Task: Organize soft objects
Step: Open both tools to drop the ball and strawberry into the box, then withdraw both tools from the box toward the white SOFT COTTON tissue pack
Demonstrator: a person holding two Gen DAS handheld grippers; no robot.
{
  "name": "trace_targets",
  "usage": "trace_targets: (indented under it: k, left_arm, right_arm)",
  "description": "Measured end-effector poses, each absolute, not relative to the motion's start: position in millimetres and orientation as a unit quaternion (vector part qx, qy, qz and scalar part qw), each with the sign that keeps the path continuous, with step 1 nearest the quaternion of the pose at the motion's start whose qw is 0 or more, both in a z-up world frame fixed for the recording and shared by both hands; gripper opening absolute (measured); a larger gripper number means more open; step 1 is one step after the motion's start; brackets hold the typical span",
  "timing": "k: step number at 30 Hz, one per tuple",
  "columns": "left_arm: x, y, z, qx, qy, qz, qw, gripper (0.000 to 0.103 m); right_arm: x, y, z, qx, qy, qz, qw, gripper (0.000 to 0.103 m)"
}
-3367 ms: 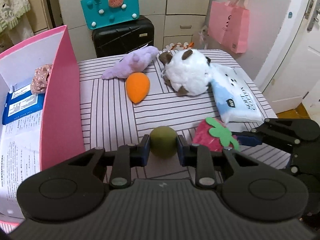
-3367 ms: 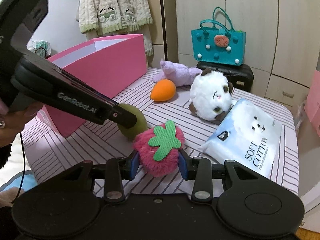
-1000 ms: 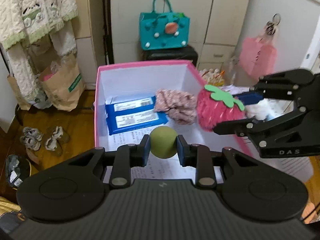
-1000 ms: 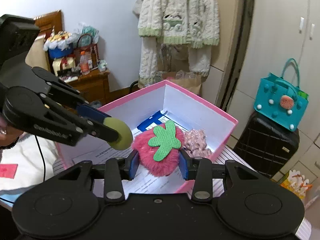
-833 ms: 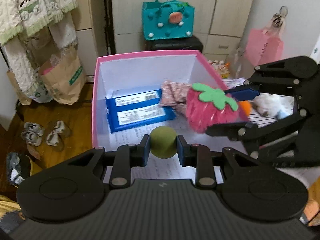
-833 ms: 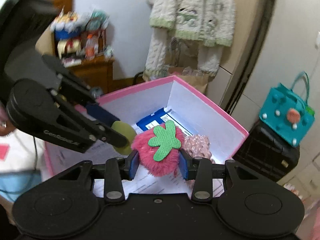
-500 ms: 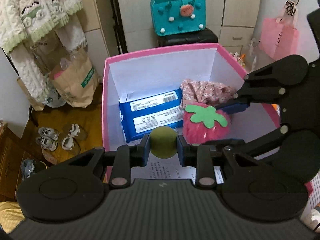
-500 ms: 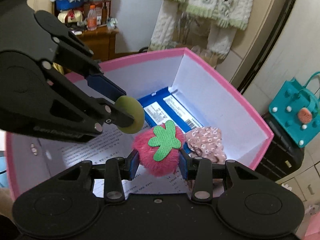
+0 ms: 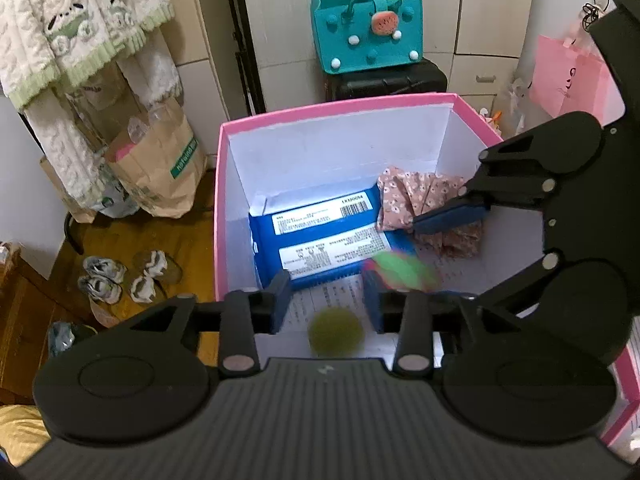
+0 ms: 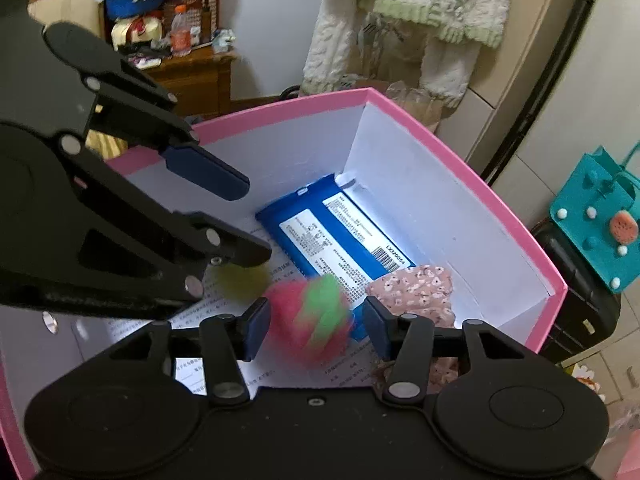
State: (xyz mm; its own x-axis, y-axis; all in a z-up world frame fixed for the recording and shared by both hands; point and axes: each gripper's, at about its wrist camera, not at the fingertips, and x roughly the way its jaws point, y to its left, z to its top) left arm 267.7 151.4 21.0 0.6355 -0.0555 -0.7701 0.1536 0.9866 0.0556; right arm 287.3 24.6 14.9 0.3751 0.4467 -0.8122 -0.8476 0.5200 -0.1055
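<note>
Both grippers hang over the open pink box (image 9: 340, 109), pointing down into it. The jaws of my left gripper (image 9: 326, 300) are opening, and the olive-green ball (image 9: 336, 330) is a blur just below them, free of the pads. My right gripper (image 10: 316, 328) is opening its jaws too. The pink plush strawberry (image 10: 308, 320) with its green leaf is blurred between them, with a gap at the right pad. In the left wrist view the strawberry (image 9: 402, 272) is a smear beside the right gripper's finger (image 9: 452, 216). The ball (image 10: 244, 280) shows under the left gripper's fingers (image 10: 208, 176).
Inside the box lie a blue wipes pack (image 9: 320, 232), a floral cloth (image 9: 420, 200) and printed paper (image 10: 132, 326). Behind the box stand a black suitcase (image 9: 384, 80) with a teal bag (image 9: 366, 28) on it. A paper bag (image 9: 156, 164) and shoes (image 9: 120, 276) are on the floor at left.
Both grippers sank lower into the box, then their jaws spread. The green ball and the strawberry, gripped half a second ago, have left the pads and are dropping.
</note>
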Motion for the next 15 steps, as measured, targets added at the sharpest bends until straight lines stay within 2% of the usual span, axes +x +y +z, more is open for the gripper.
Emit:
trace_targets:
  k: [15]
  left_arm:
    - [234.1, 156.6, 50.4, 0.044, 0.394, -0.068, 0.915, 0.050]
  right_arm:
    - [260.6, -15.8, 50.7, -0.159, 0.387, 0.399, 0.816, 0.057]
